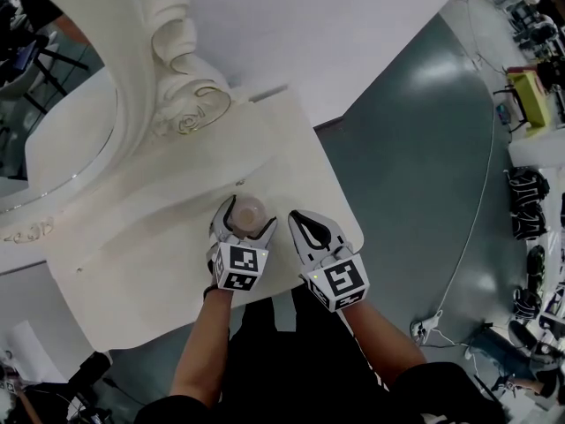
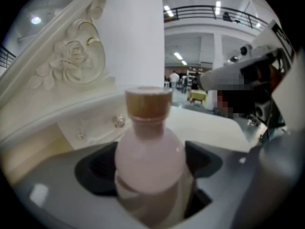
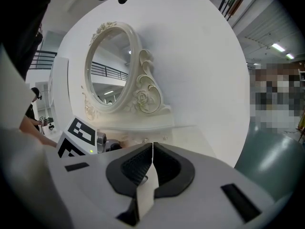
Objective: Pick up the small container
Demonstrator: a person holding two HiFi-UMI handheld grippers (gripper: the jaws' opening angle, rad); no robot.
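Note:
The small container is a pale pink bottle (image 1: 249, 212) with a wooden cap, standing upright near the front of the white dressing table (image 1: 150, 246). My left gripper (image 1: 246, 215) surrounds it, one jaw on each side, open and not pressing on it. In the left gripper view the bottle (image 2: 150, 166) fills the gap of the left gripper (image 2: 150, 149), its cap (image 2: 148, 101) rising above the dark pads (image 2: 95, 171). My right gripper (image 1: 297, 217) rests just right of the bottle, shut and empty; in its own view the right gripper (image 3: 152, 144) shows its tips together.
An oval mirror (image 1: 53, 104) in a carved cream frame (image 1: 190, 104) stands at the back left of the table. A small drawer knob (image 2: 119, 121) sits behind the bottle. The table's front right corner (image 1: 353, 237) drops to a grey-green floor (image 1: 424, 148).

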